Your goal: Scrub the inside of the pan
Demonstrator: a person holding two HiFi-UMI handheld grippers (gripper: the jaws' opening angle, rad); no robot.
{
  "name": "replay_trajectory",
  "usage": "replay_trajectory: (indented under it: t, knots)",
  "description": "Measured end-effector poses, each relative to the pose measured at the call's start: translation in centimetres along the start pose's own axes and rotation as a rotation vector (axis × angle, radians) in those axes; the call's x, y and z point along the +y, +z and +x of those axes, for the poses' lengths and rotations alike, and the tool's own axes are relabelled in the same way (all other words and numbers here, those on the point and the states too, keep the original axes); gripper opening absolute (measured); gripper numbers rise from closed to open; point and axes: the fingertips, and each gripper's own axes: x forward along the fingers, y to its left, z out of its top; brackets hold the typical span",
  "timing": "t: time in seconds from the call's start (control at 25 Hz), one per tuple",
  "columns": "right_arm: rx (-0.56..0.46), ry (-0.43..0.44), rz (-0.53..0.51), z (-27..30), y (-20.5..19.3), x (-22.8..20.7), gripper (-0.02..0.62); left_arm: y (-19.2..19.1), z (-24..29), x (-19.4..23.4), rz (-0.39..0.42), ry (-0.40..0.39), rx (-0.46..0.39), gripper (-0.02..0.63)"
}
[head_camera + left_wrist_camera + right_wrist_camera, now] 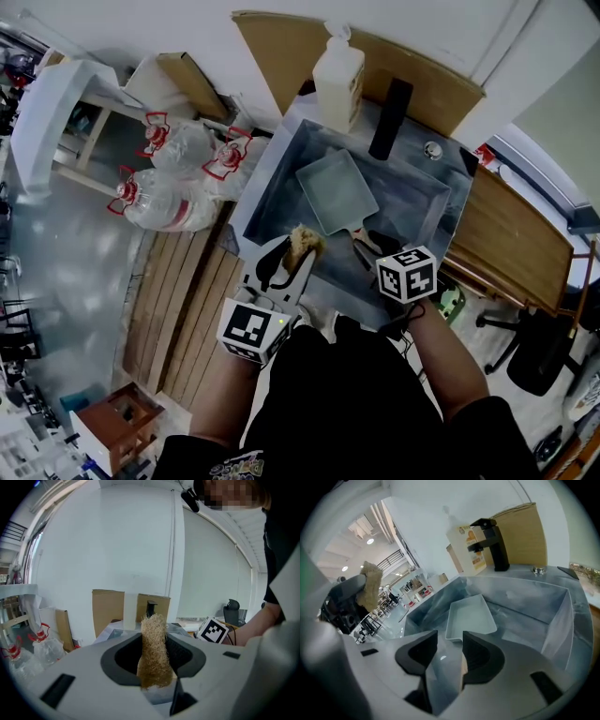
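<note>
A pale rectangular pan lies in the grey sink, its dark handle pointing towards me. My left gripper is shut on a tan fibrous scrub sponge, held over the sink's near rim, left of the handle. In the left gripper view the sponge stands upright between the pads. My right gripper is at the handle end of the pan. Its jaws stand apart with the pan just beyond them. A thin tan strip lies along the right pad; I cannot tell what it is.
A black faucet and a soap bottle stand behind the sink. Large water bottles lie on the floor at left, beside wooden boards. A wooden desk and a black chair are at right.
</note>
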Motion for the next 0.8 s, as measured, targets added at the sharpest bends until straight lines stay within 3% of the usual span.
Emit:
replay_trajectory:
  t: [0.32,0.8]
  knots:
    - [0.100,-0.089,-0.005,1.9,-2.8,-1.9,0.177,-0.4,-0.2,0.2,0.003,-0.006,0.016,0.147]
    - [0.253,-0.195,0.017,4.4,-5.6,-3.3,0.190,-0.9,3.1,2.3,-0.001,-0.142,0.049,0.147]
